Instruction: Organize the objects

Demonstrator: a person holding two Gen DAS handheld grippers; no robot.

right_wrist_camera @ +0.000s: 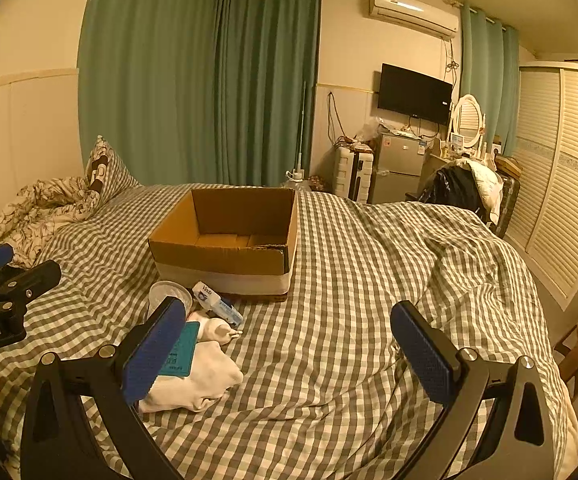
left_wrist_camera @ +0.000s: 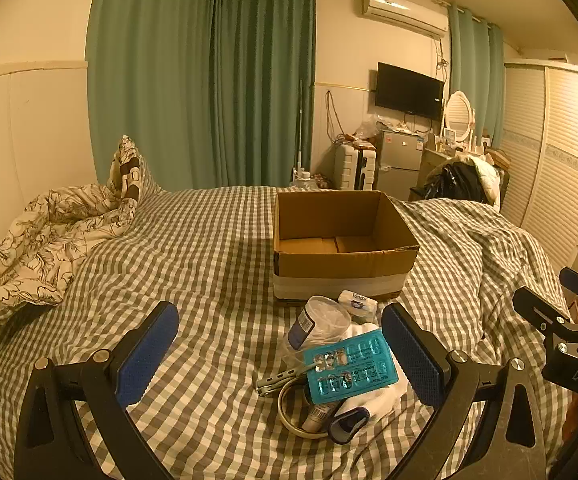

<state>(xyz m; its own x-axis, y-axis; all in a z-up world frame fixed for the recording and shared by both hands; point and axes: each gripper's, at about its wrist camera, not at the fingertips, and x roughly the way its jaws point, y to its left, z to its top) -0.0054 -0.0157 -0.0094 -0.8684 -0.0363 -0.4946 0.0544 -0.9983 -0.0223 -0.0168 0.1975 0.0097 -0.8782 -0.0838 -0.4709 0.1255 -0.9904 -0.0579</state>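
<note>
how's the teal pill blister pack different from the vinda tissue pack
The blister pack is teal, flat and wide, lying on top of the white cloth in the pile. The tissue pack is white with blue print, small and blocky, lying farther back beside the cardboard box. Both sit outside the box.

We see green curtains along the far wall and an air conditioner above a dark television. Below it stand a small fridge and a white suitcase. A flowered quilt lies bunched at the bed's left edge.
</note>
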